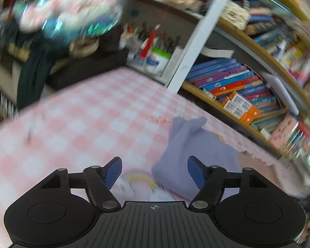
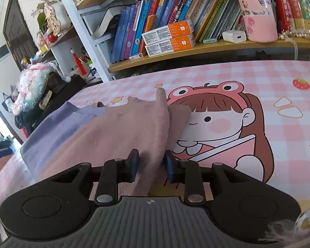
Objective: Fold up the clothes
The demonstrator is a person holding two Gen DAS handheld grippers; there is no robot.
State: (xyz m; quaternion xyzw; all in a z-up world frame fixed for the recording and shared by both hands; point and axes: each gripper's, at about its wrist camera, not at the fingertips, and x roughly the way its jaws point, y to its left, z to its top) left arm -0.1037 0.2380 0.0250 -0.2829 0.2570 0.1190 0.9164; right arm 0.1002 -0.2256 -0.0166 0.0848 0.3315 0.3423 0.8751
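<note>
Right wrist view has the right gripper (image 2: 151, 166) pinching the pink garment (image 2: 122, 132), heaped over a lilac cloth (image 2: 57, 128) on the checked table (image 2: 268, 76), unfolded yet, while the left gripper (image 1: 154, 172) hangs wide apart, empty.

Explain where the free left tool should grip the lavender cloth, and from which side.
Grip the raised corner of the lavender cloth, coming from above with the left tool open. That corner stands up off the checked table cover, so one finger can likely pass each side. The right tool already pinches the pink cloth.
</note>
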